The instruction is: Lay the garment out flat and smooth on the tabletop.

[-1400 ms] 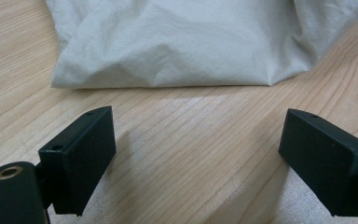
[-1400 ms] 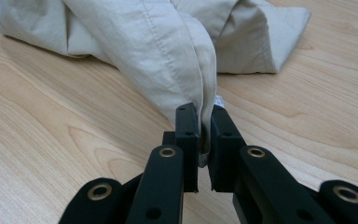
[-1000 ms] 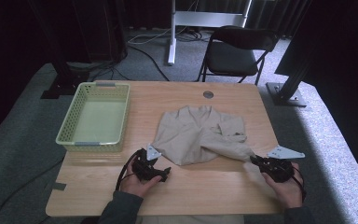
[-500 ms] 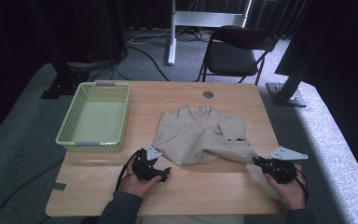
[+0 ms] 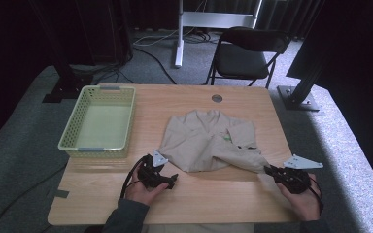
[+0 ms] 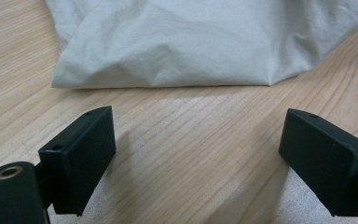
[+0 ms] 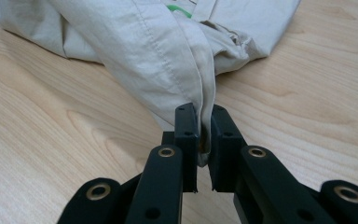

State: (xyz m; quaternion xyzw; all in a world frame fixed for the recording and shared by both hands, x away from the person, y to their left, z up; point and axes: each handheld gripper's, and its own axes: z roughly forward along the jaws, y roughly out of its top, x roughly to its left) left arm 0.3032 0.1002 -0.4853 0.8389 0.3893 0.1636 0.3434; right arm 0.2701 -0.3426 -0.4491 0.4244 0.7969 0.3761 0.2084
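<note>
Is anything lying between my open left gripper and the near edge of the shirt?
Nothing visible. In the left gripper view, bare wood lies between the left gripper, jaws wide apart, and the shirt. The right gripper is shut on its sleeve end.

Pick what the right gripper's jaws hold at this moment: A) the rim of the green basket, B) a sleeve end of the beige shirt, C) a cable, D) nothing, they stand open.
B: the right gripper has its jaws shut on the beige shirt fabric's sleeve end.
</note>
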